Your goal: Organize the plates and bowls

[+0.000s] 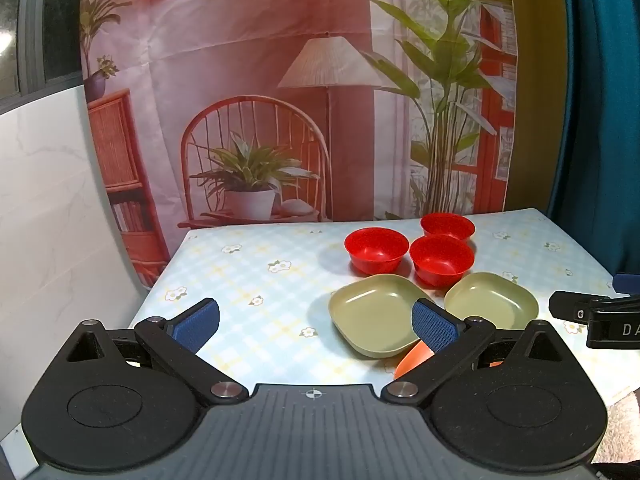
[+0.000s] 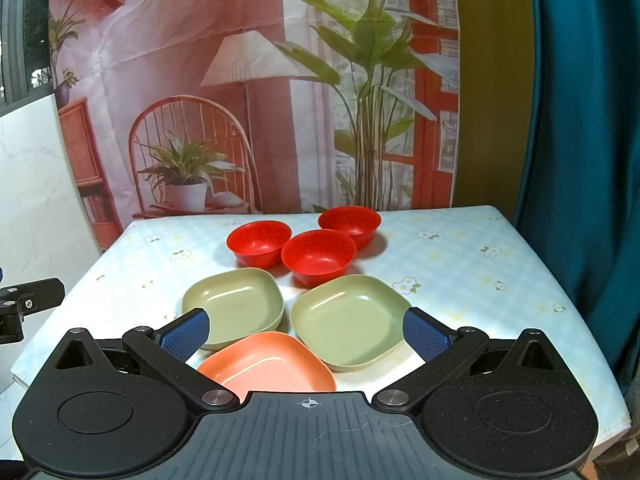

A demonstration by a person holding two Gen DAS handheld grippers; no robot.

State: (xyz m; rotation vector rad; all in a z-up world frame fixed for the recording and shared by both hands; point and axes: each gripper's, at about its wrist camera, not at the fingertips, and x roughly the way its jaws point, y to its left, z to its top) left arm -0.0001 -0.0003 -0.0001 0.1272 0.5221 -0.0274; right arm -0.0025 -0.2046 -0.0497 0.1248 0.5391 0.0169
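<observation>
Six loose dishes, both jaws spread wide, gripping nothing; likely to knock the red bowls (image 2: pixel 304 248) when reaching past the plates (image 2: pixel 312 328).

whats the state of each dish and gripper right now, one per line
left gripper: open, holding nothing
right gripper: open, holding nothing
left red bowl: upright, empty, on the table
middle red bowl: upright, empty, unstacked
back red bowl: upright, empty
left green plate: flat, empty
right green plate: flat, empty
orange plate: flat, empty, nearest
</observation>
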